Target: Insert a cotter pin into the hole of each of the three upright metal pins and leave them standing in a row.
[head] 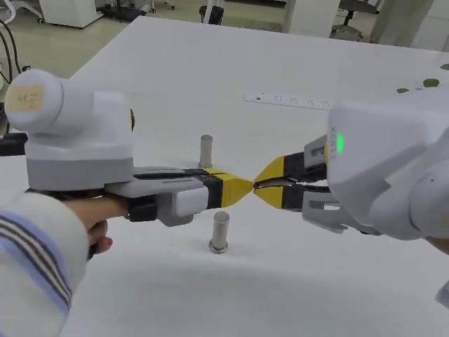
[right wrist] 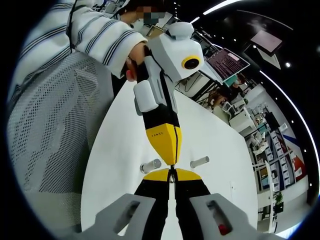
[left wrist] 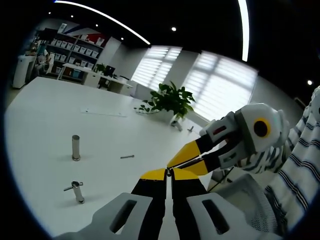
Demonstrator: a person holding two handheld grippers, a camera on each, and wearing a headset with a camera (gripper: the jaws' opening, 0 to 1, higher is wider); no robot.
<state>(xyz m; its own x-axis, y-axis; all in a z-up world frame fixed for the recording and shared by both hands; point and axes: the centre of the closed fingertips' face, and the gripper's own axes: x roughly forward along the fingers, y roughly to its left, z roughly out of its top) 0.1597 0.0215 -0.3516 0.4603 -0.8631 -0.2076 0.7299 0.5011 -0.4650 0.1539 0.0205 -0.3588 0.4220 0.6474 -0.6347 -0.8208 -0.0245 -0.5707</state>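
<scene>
Head view: left hand-held gripper (head: 242, 188) and right hand-held gripper (head: 261, 184) are held level above the white tabletop (head: 210, 70), their yellow tips nose to nose, touching or very nearly so. The left jaws are pressed together along their length. The right jaws meet at the tips, with a thin dark slit running back between them. In the right gripper view a tiny sliver of metal shows where the tips meet; it is too small to tell what it is or which side pinches it. The far metal pin (head: 206, 151) stands upright just beyond the tips. The near metal pin (head: 220, 232) stands upright on the near side, below the left jaws. Neither is touched. Left gripper view: a bare metal pin (left wrist: 76, 147) stands upright. Nearer the camera is a fitted metal pin (left wrist: 78, 193) with a cotter pin (left wrist: 70, 188) through its upper end. A loose cotter pin (left wrist: 127, 157) lies flat on the tabletop, apart from both. A power strip (head: 295, 100) lies across the far tabletop, and a potted plant (left wrist: 170, 100) sits at the far edge. A striped sleeve (head: 35, 246) shows behind the left hand-held gripper.
</scene>
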